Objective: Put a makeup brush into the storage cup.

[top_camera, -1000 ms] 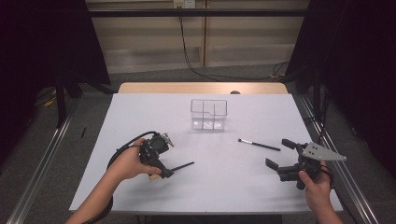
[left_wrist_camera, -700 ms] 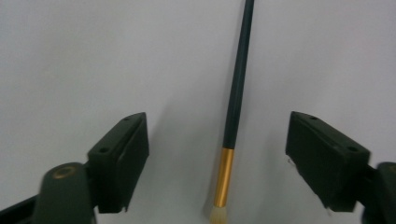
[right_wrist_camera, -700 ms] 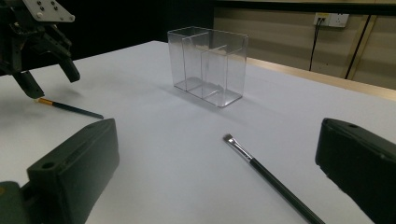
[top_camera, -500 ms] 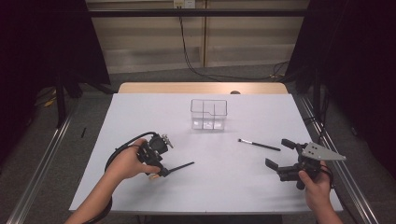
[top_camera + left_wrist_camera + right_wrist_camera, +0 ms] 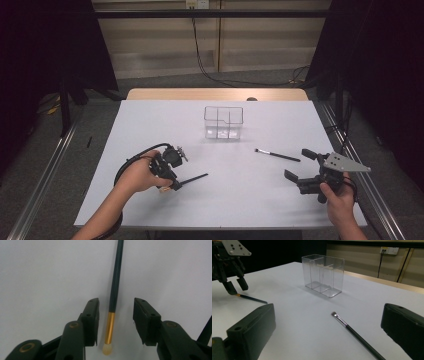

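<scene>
A black-handled brush (image 5: 115, 290) with a gold ferrule and pale bristles lies flat on the white table. My left gripper (image 5: 115, 322) stands open over its bristle end, one jaw on each side, not touching it. From above, the left gripper (image 5: 170, 181) points down at that brush (image 5: 194, 178) at the front left. My right gripper (image 5: 299, 165) is open at the front right with nothing between its jaws. A second, thinner dark brush (image 5: 277, 155) lies just beyond it, and shows in the right gripper view as brush (image 5: 354, 333) ahead of the right gripper (image 5: 329, 315).
A clear plastic box (image 5: 223, 122) with dividers stands upright at the table's middle back, also seen as the box (image 5: 324, 275). The white table (image 5: 250, 200) ends close to both hands at the front. Metal rails run along both sides.
</scene>
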